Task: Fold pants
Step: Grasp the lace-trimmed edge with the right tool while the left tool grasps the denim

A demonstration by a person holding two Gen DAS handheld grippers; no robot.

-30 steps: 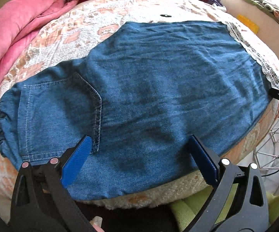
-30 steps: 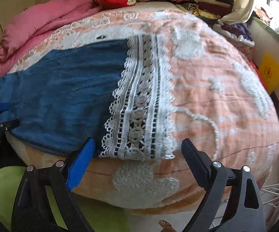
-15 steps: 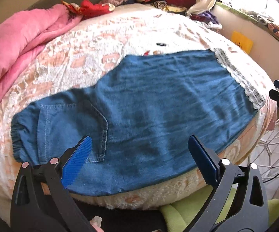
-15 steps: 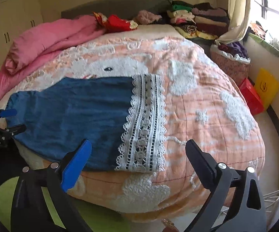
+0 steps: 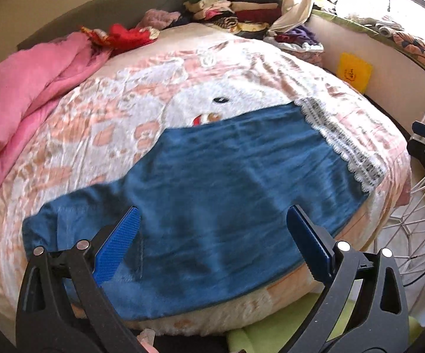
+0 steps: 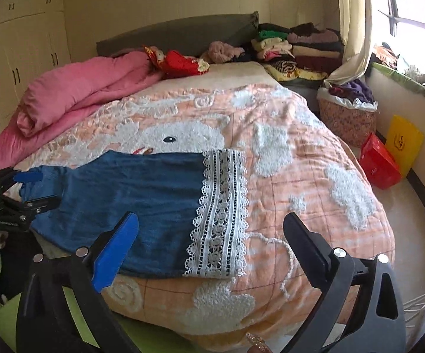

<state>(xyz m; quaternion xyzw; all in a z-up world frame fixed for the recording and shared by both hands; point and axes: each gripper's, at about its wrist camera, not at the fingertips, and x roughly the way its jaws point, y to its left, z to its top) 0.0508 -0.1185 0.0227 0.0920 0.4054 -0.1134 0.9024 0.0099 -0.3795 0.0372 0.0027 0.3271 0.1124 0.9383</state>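
Observation:
Blue denim pants [image 5: 221,194] with a white lace hem [image 5: 342,144] lie flat near the front edge of the bed, waist at the left. My left gripper [image 5: 212,235] is open and empty, held above the waist end, clear of the cloth. In the right wrist view the pants [image 6: 130,194] lie left of centre with the lace hem [image 6: 221,211] in the middle. My right gripper [image 6: 209,241] is open and empty, above the hem end and off the cloth. The left gripper also shows at the left edge of the right wrist view [image 6: 27,188].
The bed has a peach and white quilt [image 6: 315,176]. A pink duvet [image 6: 74,94] lies at the far left. Folded clothes [image 6: 298,50] are stacked at the headboard. A red box [image 6: 380,164] and a basket [image 6: 348,114] stand on the floor at right. A white wire rack [image 5: 415,223] is beside the bed.
Both grippers have drawn back and up from the bed, so the pants look smaller and more of the room shows. The pants lie unchanged.

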